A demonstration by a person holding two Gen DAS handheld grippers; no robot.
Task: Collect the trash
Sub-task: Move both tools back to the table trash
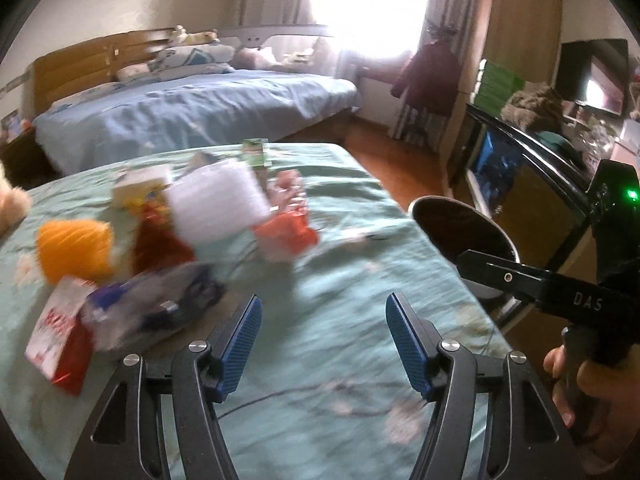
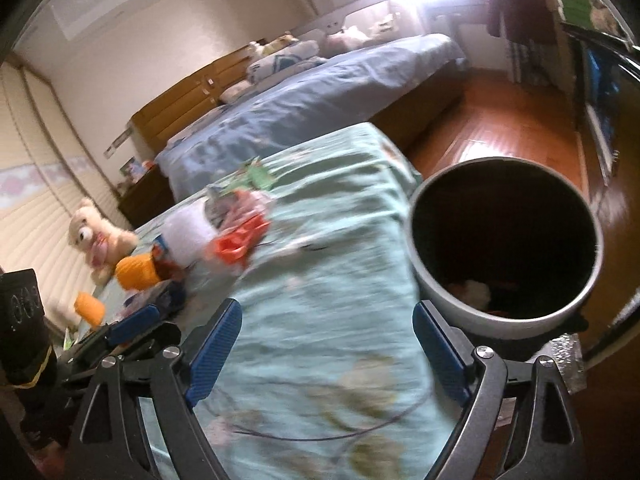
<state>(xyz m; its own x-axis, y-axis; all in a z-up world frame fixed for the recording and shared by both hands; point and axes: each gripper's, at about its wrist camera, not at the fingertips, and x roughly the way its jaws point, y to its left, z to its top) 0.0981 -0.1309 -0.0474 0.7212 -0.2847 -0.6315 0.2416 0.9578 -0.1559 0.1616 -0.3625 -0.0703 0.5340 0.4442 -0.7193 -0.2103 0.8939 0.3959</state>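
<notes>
The left gripper [image 1: 324, 340] hangs over a mint-green floral bedspread [image 1: 340, 264] with its blue-padded jaws apart and nothing between them. The right gripper [image 2: 328, 350] is likewise wide apart and empty above the same cloth; in the left wrist view its black body enters at 3 o'clock, held by a hand [image 1: 580, 384]. Out from the left jaws, toward 10 o'clock, lies the trash pile: a clear crumpled plastic bag [image 1: 156, 304] just beside a red-and-white carton [image 1: 56, 336], then an orange fluffy lump [image 1: 74, 246], a white wad, perhaps tissue though motion blur makes that uncertain [image 1: 218, 204], an orange-red wrapper [image 1: 286, 232] and a small green box [image 1: 255, 151] at the far edge. At 2 o'clock from the right jaws stands a round white trash bin [image 2: 434, 280] with a dark interior, close against the bedspread's edge, some scraps at its bottom. A plush bear [image 2: 94, 236] sits at 9 o'clock; a blue-covered bed [image 1: 200, 112] lies beyond.
</notes>
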